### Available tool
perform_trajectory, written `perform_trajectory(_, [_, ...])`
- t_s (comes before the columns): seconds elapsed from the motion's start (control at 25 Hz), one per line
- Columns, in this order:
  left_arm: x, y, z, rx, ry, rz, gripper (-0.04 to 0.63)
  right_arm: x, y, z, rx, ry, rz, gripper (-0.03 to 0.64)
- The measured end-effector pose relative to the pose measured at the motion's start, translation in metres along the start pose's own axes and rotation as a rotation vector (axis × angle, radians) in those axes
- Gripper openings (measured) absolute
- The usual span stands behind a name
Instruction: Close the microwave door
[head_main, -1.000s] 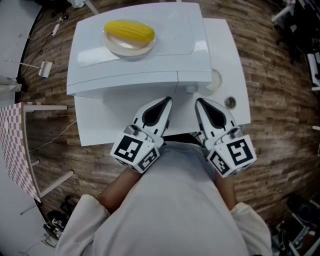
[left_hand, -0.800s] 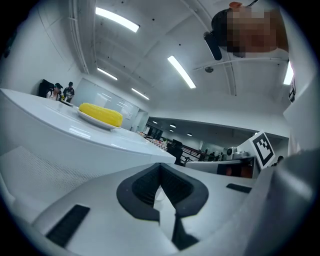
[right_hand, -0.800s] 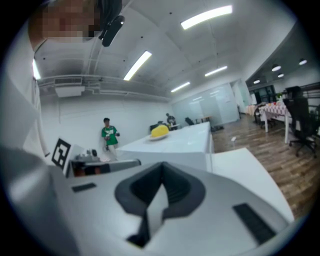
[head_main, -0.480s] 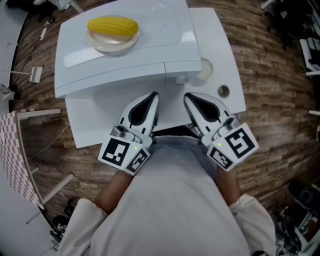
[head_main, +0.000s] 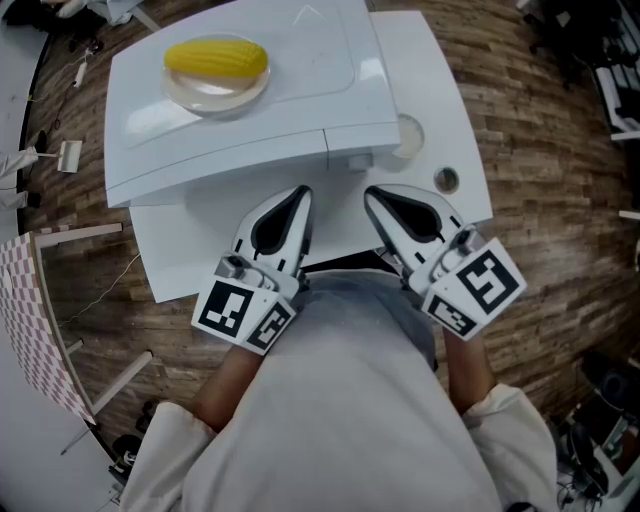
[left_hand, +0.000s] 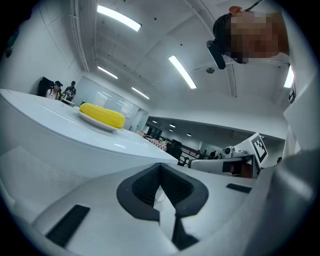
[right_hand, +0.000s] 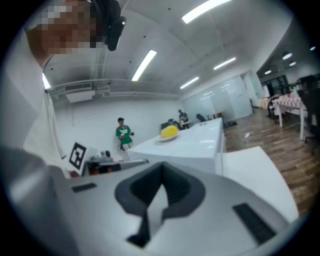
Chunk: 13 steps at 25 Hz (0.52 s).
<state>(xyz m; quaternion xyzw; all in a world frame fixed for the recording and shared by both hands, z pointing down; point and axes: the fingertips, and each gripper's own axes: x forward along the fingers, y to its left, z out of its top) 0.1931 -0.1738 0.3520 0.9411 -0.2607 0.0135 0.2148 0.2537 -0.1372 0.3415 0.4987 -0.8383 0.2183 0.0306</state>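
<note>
A white microwave (head_main: 250, 120) stands on a white table (head_main: 440, 80), seen from above, so its door face is hidden. On its top lies a yellow corn cob (head_main: 216, 57) on a round plate (head_main: 215, 92); the corn cob (left_hand: 102, 115) shows in the left gripper view, and the corn cob (right_hand: 170, 131) in the right gripper view. My left gripper (head_main: 299, 192) and right gripper (head_main: 372, 193) hang side by side just in front of the microwave's front edge, close to my body. Both are shut, with nothing held. Shut jaws also show for the left gripper (left_hand: 161, 182) and the right gripper (right_hand: 161, 186).
A round disc (head_main: 408, 135) and a small metal ring (head_main: 447, 181) lie on the table right of the microwave. A checked cloth on a frame (head_main: 30, 320) stands at the left on the wooden floor. A person in green (right_hand: 123, 134) stands far behind.
The head view has swung, so the microwave sits further left and up. Both grippers drifted slightly left and stayed shut, side by side.
</note>
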Motion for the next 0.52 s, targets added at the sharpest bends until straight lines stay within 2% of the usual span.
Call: perform_trajectory(0.52, [-0.0056,0.0037,-0.0002,-0.01,0.006,0.004,0.018,0.006,0.0102,-0.0003,0.005,0.006,0.028,0.023])
